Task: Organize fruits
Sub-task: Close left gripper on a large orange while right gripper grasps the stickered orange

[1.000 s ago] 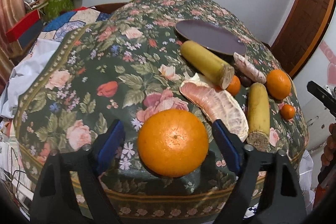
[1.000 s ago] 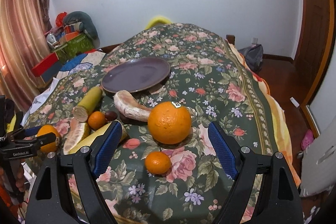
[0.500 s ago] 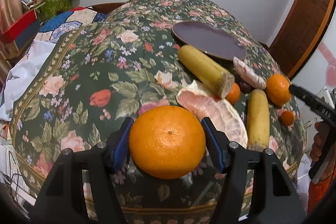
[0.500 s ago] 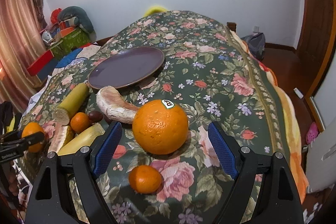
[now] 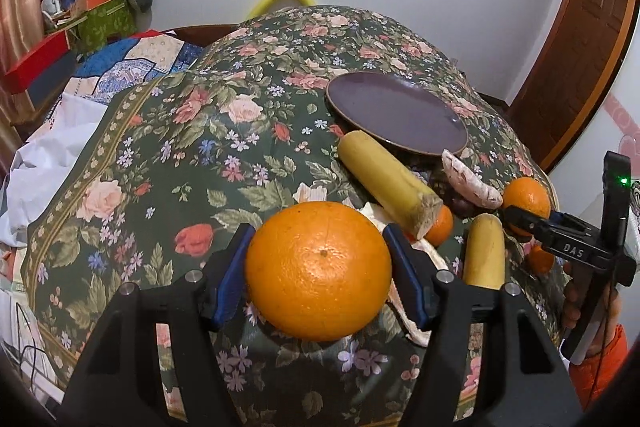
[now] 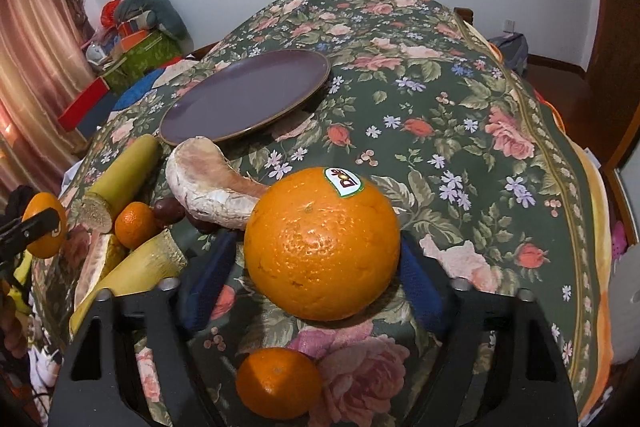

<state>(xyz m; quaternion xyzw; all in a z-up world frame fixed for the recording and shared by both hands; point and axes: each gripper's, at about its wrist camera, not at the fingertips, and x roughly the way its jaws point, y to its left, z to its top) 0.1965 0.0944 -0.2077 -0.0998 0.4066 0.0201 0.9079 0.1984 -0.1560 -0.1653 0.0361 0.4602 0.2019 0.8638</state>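
Note:
My left gripper (image 5: 318, 269) is shut on a large orange (image 5: 318, 273), its blue pads pressed on both sides, held above the table's near edge. My right gripper (image 6: 316, 267) has its jaws around a stickered orange (image 6: 322, 243); the pads stand close to both sides, and contact is not clear. It also shows in the left wrist view (image 5: 526, 199). An empty purple plate (image 6: 244, 95) lies behind; it also shows in the left wrist view (image 5: 396, 113).
On the floral tablecloth (image 6: 440, 99) lie two yellow sugarcane pieces (image 5: 388, 183) (image 5: 484, 253), pomelo segments (image 6: 208, 183), a small mandarin (image 6: 136, 223), another mandarin (image 6: 278, 383) and dark grapes (image 6: 170, 209). Boxes and bedding (image 5: 92, 27) lie at far left.
My left gripper closed on the large orange and lifted it. My right gripper moved forward around the stickered orange and its jaws narrowed.

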